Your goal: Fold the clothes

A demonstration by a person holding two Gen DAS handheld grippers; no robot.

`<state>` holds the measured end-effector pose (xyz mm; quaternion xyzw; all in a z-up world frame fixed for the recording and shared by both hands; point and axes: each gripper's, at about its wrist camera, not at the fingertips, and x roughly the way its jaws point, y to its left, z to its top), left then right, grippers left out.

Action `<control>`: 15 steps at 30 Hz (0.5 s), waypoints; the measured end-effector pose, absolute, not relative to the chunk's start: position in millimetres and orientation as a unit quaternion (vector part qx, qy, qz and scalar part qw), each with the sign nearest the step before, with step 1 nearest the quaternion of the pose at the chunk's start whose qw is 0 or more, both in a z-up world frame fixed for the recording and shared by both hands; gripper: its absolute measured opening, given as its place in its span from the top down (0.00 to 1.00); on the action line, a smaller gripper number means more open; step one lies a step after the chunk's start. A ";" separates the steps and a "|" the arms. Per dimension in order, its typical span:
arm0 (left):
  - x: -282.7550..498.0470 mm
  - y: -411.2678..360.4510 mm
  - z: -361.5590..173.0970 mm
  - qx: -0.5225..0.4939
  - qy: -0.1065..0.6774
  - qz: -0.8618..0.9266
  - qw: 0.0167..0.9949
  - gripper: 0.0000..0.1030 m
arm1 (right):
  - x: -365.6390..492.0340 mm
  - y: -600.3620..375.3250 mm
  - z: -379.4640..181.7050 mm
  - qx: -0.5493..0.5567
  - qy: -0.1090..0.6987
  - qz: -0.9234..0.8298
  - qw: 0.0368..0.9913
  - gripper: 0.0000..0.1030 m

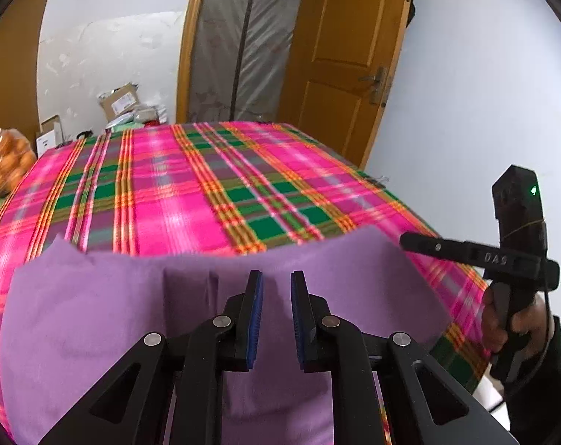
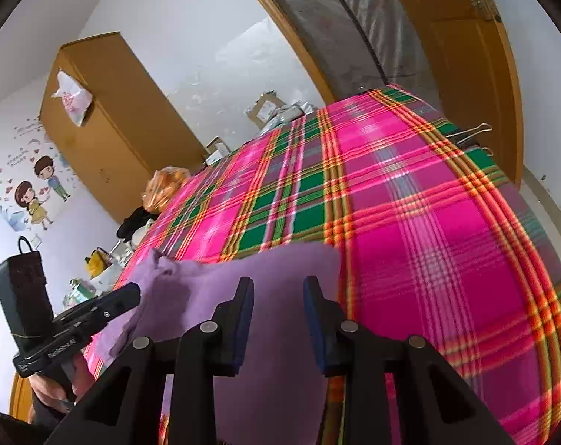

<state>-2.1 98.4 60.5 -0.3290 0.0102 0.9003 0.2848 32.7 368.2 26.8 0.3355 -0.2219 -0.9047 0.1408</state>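
Left wrist view: raised letters "DAS" on the flat black plastic body of the right claw [image 1: 404, 240], right of the left claw. Right wrist view: small white lettering on the black body of the left claw [image 2: 134, 294], too blurred to read. Cardboard box labels illegible.

The far stretch of the counter under the pink-and-green plaid cloth [image 1: 213, 178] lies bare in the middle of both frames, open to a pass; the purple fleece garment [image 1: 95, 315] covers the near edge; cardboard boxes [image 1: 119, 102] and a bag of oranges [image 1: 6, 163] crowd the upper left; metal binder clips [image 2: 469, 133] jut from the counter's edge at upper right; an open wooden door [image 1: 339, 55] stands behind.
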 end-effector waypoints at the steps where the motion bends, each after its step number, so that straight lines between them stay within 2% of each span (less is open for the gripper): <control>1: -6.6 102.1 60.2 -0.329 0.012 0.900 0.285 0.85 | 28.0 369.5 25.8 0.338 -0.221 -0.905 0.137 0.72; 7: -37.9 107.2 25.9 -0.396 0.015 0.886 0.242 0.85 | 0.0 365.4 14.1 0.377 -0.204 -0.896 0.117 0.73; 11: -38.7 101.0 21.1 -0.398 -0.006 0.883 0.247 0.85 | -13.5 367.5 6.2 0.399 -0.202 -0.888 0.109 0.80; 15: -38.1 97.8 21.8 -0.399 -0.018 0.882 0.250 0.85 | -18.1 372.7 4.7 0.400 -0.212 -0.885 0.110 0.80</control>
